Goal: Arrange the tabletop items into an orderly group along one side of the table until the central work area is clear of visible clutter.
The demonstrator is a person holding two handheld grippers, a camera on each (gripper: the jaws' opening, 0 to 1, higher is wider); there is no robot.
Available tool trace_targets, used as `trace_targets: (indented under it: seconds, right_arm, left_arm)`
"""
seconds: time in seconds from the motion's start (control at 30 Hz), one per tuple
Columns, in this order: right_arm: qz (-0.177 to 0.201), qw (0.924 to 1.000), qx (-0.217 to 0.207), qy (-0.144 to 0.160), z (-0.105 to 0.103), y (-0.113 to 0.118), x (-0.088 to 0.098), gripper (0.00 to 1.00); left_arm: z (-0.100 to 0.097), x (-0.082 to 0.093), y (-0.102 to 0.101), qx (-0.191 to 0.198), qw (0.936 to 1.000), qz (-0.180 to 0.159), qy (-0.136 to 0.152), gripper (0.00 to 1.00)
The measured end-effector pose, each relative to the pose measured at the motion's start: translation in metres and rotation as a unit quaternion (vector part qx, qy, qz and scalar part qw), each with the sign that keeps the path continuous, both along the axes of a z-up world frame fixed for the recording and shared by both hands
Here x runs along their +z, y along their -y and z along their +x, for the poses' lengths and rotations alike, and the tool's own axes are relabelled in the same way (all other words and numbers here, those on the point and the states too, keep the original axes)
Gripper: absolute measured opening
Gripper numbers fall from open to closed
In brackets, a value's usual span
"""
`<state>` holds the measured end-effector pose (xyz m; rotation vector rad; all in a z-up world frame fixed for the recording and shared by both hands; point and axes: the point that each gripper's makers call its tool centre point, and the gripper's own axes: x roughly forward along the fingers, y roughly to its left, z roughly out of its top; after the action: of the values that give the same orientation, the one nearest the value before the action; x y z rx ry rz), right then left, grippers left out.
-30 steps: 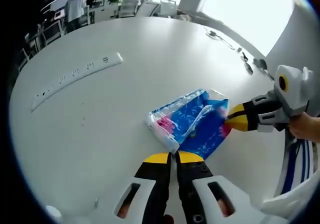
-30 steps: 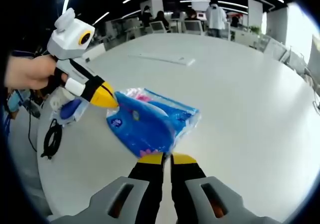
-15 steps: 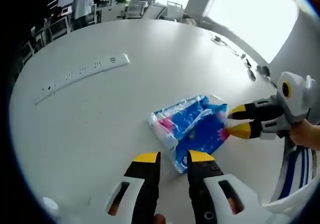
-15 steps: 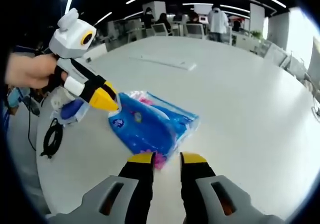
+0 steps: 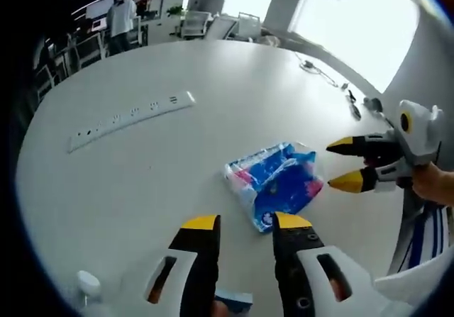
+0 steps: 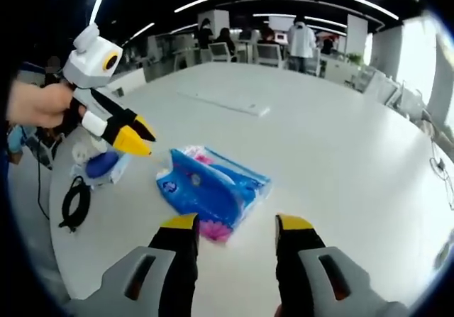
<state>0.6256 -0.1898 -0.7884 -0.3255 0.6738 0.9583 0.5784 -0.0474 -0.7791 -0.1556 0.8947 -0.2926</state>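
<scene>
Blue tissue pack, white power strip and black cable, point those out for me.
blue tissue pack point(image 5: 275, 184), left gripper view, middle of the wrapper.
white power strip point(image 5: 131, 120), left gripper view, middle of its length.
black cable point(image 6: 75, 203), right gripper view, on the coil.

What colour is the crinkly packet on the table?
The packet is mostly blue with pink and white patches; the right gripper view shows it best.

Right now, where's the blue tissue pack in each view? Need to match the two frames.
Left gripper view: the blue tissue pack lies right of centre on the white table, just above this view's own claw tips.
Right gripper view: the pack lies left of centre, above the own claw tips.
Shared landmark: the white power strip, upper left in the left gripper view, above the pack in the right gripper view.
</scene>
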Motion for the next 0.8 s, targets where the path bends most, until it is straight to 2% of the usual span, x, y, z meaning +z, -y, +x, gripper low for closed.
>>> trace_targets:
  seconds: [0.43, 0.67, 0.8]
  right_arm:
    - [0.000, 0.9998, 0.002, 0.022, -0.019, 0.000, 0.025, 0.40]
    - [-0.003, 0.9996, -0.010, 0.026, -0.033, 0.009, 0.030, 0.41]
    - [-0.006, 0.9994, -0.015, 0.031, -0.040, 0.010, 0.035, 0.43]
  left_arm:
    - [-0.033, 0.020, -0.021, 0.004, 0.9999, 0.005, 0.012, 0.25]
    - [-0.041, 0.038, -0.030, 0.003, 0.9996, 0.007, 0.028, 0.27]
    - [-0.048, 0.043, -0.035, 0.002, 0.9994, 0.010, 0.034, 0.29]
